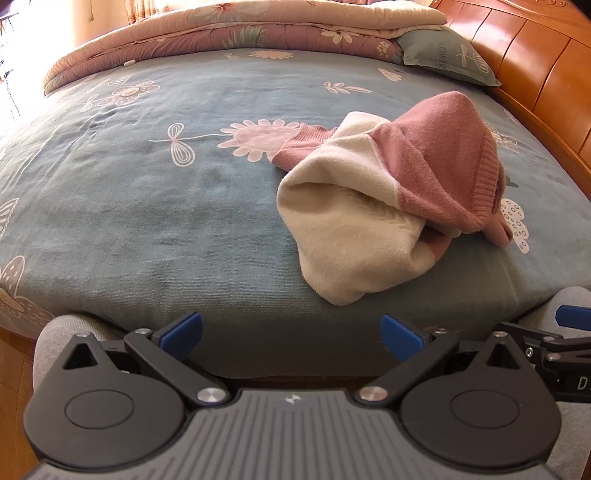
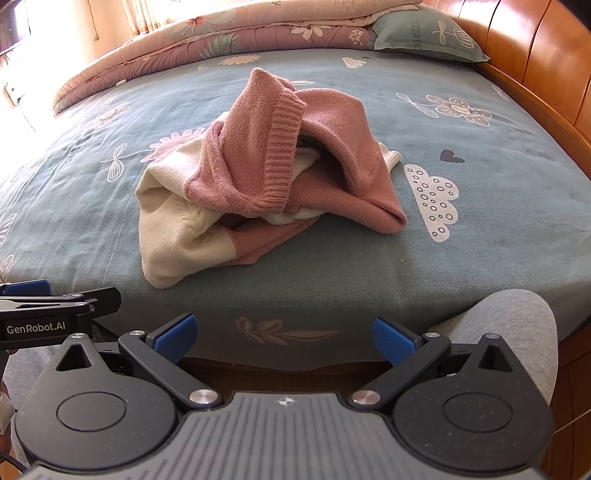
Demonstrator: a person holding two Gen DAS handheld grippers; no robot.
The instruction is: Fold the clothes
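A crumpled pink and cream sweater (image 1: 388, 192) lies in a heap on the blue flowered bedsheet (image 1: 147, 206), right of centre in the left wrist view. In the right wrist view the sweater (image 2: 258, 177) sits in the middle of the bedsheet (image 2: 498, 177), with a ribbed pink hem on top. My left gripper (image 1: 291, 334) hangs open before the bed's near edge, short of the sweater, holding nothing. My right gripper (image 2: 284, 338) is open too, just off the near edge, with its blue fingertips (image 2: 177, 336) apart and empty.
A folded pink quilt (image 1: 221, 33) and a green pillow (image 1: 447, 55) lie along the far side. A wooden headboard (image 1: 535, 62) runs down the right. A person's grey-clad knees (image 2: 509, 325) press against the near edge. The other gripper (image 2: 44, 314) shows at the left.
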